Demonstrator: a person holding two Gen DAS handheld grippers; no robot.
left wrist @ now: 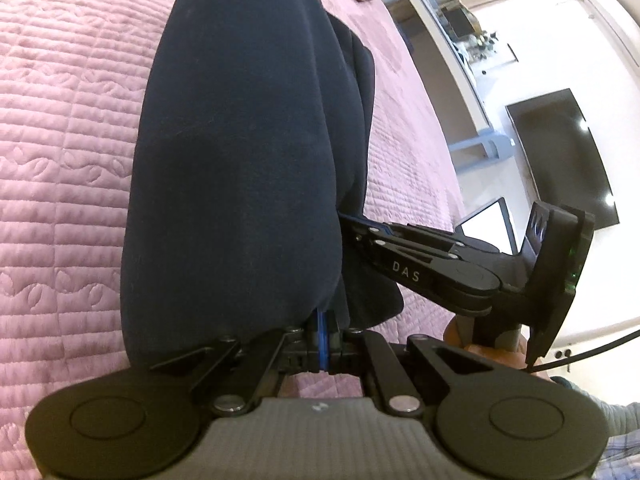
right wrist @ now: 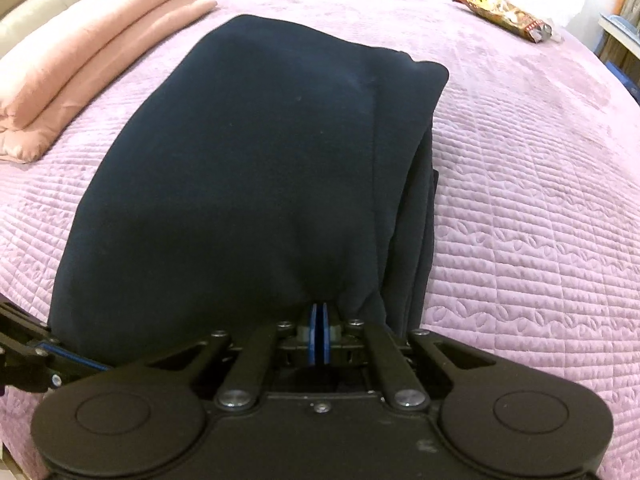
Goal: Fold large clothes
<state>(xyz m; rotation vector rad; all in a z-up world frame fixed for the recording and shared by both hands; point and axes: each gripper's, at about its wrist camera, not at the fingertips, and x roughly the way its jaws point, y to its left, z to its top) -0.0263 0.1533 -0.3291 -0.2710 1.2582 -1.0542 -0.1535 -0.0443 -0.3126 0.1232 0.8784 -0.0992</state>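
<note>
Left wrist view: left gripper [left wrist: 322, 322] pinching the near edge of the navy garment [left wrist: 240, 140], which lies in layers on the pink quilted bedspread [left wrist: 60, 160]; right gripper [left wrist: 352, 224] nips the same edge alongside.

Right wrist view: right gripper [right wrist: 319, 316] pressed onto the garment [right wrist: 248, 152] hem. Folded pink blanket [right wrist: 92, 52] and snack packet [right wrist: 504, 14] well apart. Judged: several folds made, final fold and release outstanding.
</note>
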